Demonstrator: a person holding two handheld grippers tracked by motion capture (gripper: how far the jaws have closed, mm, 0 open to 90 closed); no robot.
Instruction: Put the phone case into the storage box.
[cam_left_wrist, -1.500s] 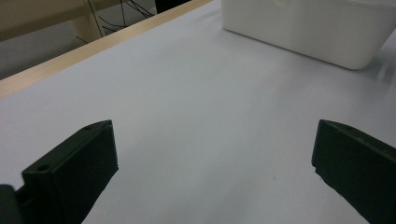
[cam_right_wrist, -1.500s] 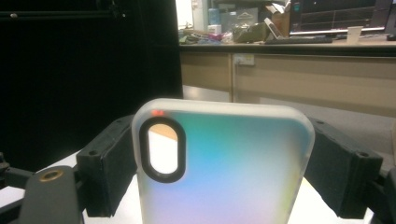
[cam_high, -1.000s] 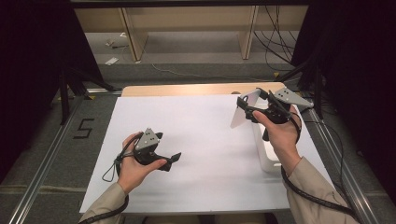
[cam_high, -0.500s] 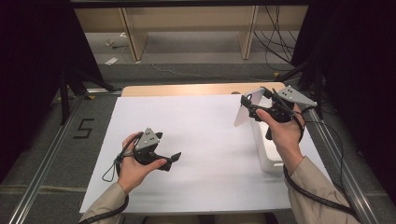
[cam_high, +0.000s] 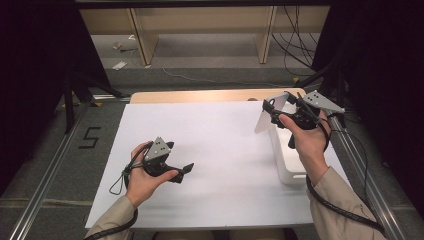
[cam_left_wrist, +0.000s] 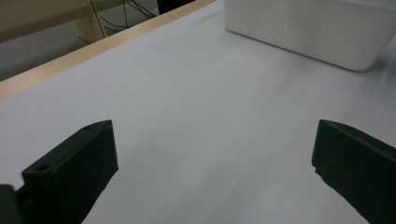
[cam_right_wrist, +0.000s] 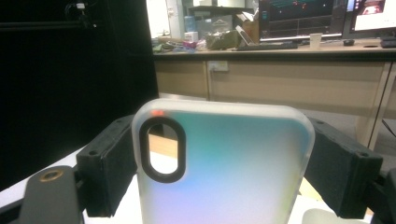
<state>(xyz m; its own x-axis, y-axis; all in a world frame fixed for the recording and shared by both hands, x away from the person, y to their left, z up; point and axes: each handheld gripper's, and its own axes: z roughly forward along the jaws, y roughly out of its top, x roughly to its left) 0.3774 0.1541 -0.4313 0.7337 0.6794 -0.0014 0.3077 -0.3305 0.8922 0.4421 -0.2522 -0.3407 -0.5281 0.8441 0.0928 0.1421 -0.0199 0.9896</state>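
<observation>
Frosted phone case (cam_right_wrist: 224, 163) pinched across its width by the right gripper (cam_high: 274, 111) fingers, raised above the white bin (cam_high: 287, 160) at the surface's (cam_high: 225, 150) right edge. Left gripper (cam_left_wrist: 212, 163) low, fingers spread, holding nothing.

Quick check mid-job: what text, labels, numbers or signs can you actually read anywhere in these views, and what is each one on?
"5": black mark on the grey floor left of the table, in the high view.
Monitor screens behind the phone case, in the right gripper view: too small and blurred to read.
Phone case, white bin: no text visible.
</observation>
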